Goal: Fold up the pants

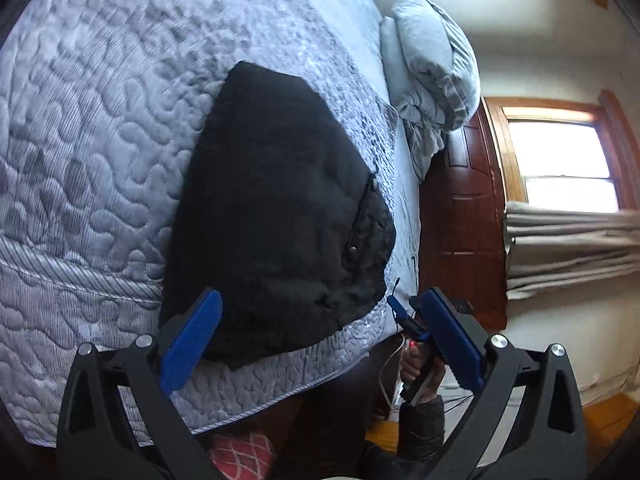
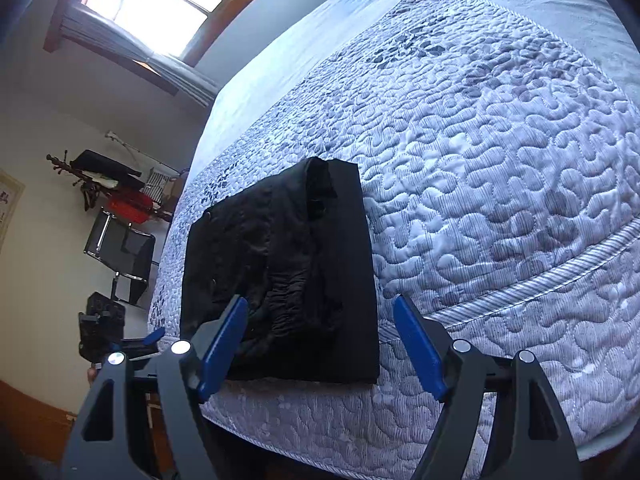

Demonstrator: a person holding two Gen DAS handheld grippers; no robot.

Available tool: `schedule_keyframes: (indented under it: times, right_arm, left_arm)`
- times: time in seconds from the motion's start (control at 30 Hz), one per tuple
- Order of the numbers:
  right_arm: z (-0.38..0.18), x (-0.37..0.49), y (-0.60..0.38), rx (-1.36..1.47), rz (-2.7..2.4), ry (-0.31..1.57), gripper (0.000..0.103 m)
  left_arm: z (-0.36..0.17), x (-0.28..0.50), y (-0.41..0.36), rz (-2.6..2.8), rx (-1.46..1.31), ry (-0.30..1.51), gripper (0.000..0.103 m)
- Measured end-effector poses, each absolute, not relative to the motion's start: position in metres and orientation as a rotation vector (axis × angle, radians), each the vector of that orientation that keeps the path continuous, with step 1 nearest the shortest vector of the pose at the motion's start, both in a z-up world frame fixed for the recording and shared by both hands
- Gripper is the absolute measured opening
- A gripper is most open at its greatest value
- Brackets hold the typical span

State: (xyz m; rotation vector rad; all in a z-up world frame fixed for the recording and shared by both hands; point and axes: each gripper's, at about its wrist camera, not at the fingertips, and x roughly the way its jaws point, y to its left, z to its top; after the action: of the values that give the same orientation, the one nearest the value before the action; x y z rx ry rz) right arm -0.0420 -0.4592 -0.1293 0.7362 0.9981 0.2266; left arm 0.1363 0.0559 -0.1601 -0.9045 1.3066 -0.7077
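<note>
The black pants (image 1: 276,216) lie folded into a compact rectangle on the quilted bedspread (image 1: 100,128), near the bed's near edge. In the right wrist view the pants (image 2: 288,272) show stacked layers and a gathered waistband on top. My left gripper (image 1: 320,344) is open and empty, its blue fingers held just short of the pants' near edge. My right gripper (image 2: 320,344) is open and empty, also just short of the folded stack. The right gripper also shows in the left wrist view (image 1: 408,320), held in a hand off the bed's corner.
A bunched blue pillow and sheet (image 1: 432,80) lie at the head of the bed. A wooden door (image 1: 464,216) and a window (image 1: 560,164) stand beyond the bed. A black chair (image 2: 120,256) and a cluttered rack (image 2: 112,184) stand by the wall.
</note>
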Motion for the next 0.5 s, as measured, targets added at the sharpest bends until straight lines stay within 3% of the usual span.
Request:
schedule_keyframes:
  times: [0.5]
  right_arm:
    - [-0.161, -0.011, -0.464, 0.813, 0.295, 1.076, 0.077]
  left_arm:
    - [-0.220, 0.200, 0.042, -0.760, -0.816, 1.422, 0.100]
